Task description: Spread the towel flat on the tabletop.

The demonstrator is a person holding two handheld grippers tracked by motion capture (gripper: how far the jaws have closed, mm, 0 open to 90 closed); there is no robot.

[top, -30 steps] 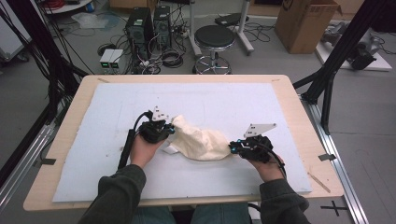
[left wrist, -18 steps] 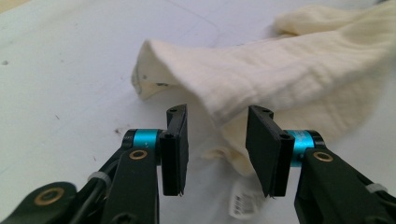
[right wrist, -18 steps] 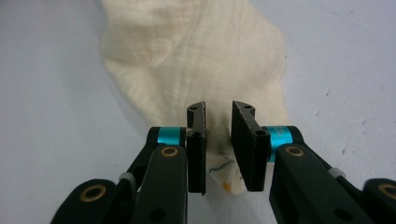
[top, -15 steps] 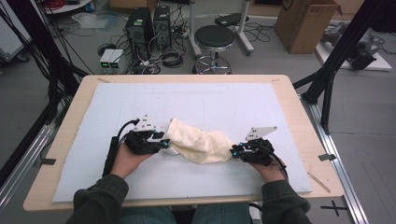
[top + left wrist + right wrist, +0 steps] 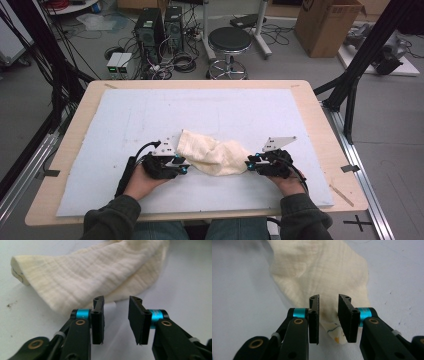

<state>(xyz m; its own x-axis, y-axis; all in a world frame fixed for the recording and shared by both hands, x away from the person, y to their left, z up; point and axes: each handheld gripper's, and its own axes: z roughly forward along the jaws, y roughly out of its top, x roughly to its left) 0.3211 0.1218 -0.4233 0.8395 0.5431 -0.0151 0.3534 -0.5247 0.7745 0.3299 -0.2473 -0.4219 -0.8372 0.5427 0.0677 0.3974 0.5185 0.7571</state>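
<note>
Lying crumpled between two part-open, empty hand-held grippers (image 5: pixel 187 165) (image 5: pixel 248 164): cream crinkled cloth (image 5: pixel 212 155).

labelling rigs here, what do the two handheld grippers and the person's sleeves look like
Both the left gripper and right gripper are black, with flat black jaws on cyan collars and brass-coloured pivot pins. Each carries a grey three-cornered plate on top and trails a black cable. The sleeves are dark olive-green.

Cream ribbed cloth (image 5: pixel 212 156) lies crumpled on the white mat (image 5: pixel 150 115).

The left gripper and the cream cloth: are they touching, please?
Apart. The left gripper view shows the left gripper open, bare mat between its jaws and the cream cloth.
</note>
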